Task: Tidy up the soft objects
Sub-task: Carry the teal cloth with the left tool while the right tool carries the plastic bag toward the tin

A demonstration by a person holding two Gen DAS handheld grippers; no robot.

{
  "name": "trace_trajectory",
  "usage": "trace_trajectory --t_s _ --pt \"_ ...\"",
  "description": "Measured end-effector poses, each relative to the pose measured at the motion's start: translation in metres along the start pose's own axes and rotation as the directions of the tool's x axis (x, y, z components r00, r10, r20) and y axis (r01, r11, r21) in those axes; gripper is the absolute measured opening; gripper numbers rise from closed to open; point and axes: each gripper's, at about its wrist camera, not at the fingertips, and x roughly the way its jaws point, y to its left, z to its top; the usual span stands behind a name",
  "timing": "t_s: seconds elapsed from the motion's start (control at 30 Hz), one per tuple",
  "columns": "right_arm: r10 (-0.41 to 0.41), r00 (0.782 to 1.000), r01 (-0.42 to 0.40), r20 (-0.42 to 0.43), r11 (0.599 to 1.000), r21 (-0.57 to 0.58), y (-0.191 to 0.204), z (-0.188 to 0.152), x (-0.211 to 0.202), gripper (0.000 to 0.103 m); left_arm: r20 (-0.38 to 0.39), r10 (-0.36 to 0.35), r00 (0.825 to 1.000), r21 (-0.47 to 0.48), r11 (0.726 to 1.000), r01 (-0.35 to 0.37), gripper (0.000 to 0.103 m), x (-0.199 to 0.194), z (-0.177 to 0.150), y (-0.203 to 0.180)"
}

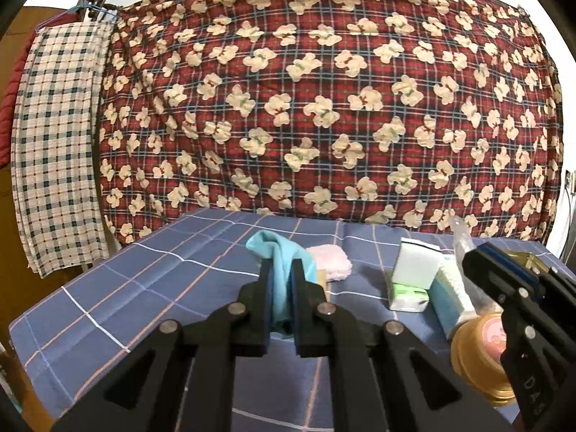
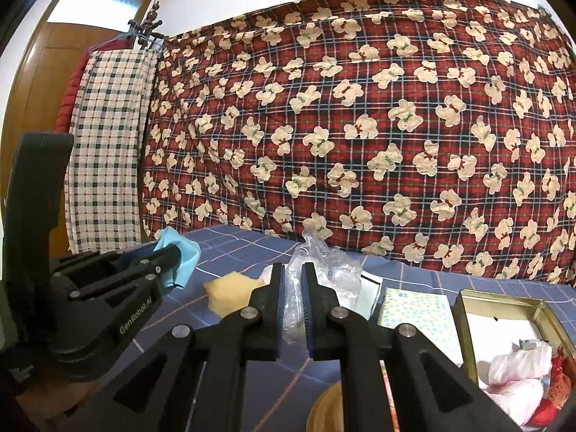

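Note:
My left gripper (image 1: 281, 270) is shut on a light blue cloth (image 1: 282, 252) and holds it above the blue checked table (image 1: 144, 288); it also shows in the right wrist view (image 2: 169, 252) with the cloth (image 2: 181, 252). My right gripper (image 2: 291, 270) is shut on a crumpled clear plastic bag (image 2: 324, 266); in the left wrist view it (image 1: 471, 252) is at the right with the bag (image 1: 462, 237). A pink fluffy cloth (image 1: 331, 259) lies behind the blue cloth. A yellow sponge (image 2: 230, 293) lies on the table.
An open gold tin (image 2: 504, 306) at the right holds pink, white and red soft items. A patterned box (image 2: 414, 309), white and green boxes (image 1: 414, 270), a tube (image 1: 453, 298) and a round gold tin (image 1: 478, 356) stand nearby. A red bear-print quilt (image 1: 324, 108) hangs behind the table.

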Motion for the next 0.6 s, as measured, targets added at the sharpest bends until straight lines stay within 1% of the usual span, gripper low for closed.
trace_trajectory --t_s 0.2,0.43,0.6 --pt "-0.017 1.000 0.017 0.018 1.000 0.002 -0.006 0.000 -0.007 0.011 -0.011 -0.029 1.000 0.009 1.000 0.029 0.006 0.001 -0.001 -0.011" --pt "-0.041 0.999 0.041 0.012 0.999 0.023 -0.021 -0.002 -0.010 0.011 -0.017 -0.058 0.998 0.020 0.998 0.059 0.006 0.001 -0.001 -0.027" --pt "-0.045 0.999 0.045 0.018 0.999 0.019 -0.023 -0.003 -0.013 0.011 -0.023 -0.075 0.997 0.032 0.997 0.075 0.006 0.003 0.000 -0.038"
